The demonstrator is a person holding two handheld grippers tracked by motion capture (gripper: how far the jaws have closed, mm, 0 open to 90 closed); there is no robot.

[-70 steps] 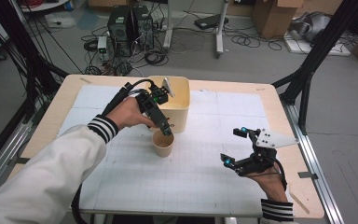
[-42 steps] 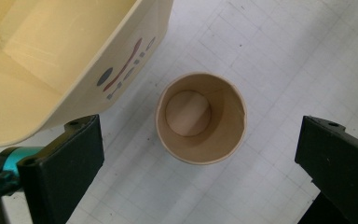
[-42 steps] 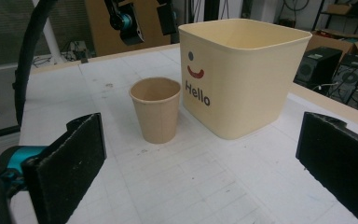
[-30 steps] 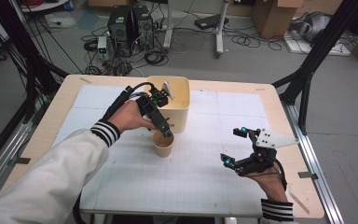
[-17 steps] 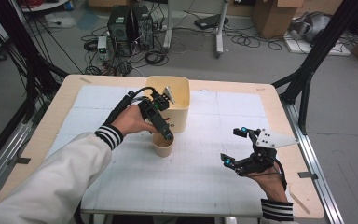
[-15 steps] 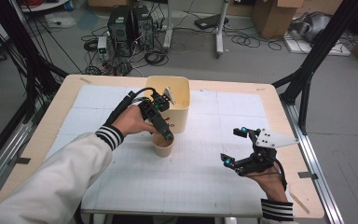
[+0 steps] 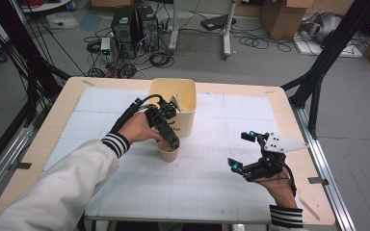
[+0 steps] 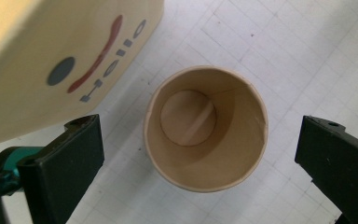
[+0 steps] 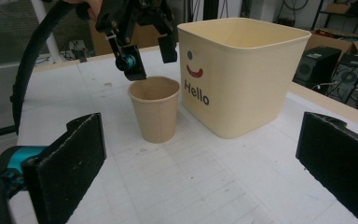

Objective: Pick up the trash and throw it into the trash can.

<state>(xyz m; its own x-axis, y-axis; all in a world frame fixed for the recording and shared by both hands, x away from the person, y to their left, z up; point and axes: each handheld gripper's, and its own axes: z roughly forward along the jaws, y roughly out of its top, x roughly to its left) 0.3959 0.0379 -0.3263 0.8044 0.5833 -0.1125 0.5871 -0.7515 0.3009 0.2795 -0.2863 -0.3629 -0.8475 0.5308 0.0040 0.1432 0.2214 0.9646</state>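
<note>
Directly below the left claw (image 7: 170,138), upright paper cup (image 8: 205,128), jaws spread wide, not touching it, beside bin (image 7: 172,96)

One word can be read — "Hello", in dark red-brown letters on the side of the cream plastic bin (image 9: 242,74). In the right gripper view it sits low on the wall facing the paper cup (image 9: 154,112), under a simple face made of a grey dot and a red curved smile. In the left gripper view the same print (image 8: 107,60) shows tilted and blurred, the letters hard to make out. In the high view just the last letters — "lo" — peek out on the bin.
</note>
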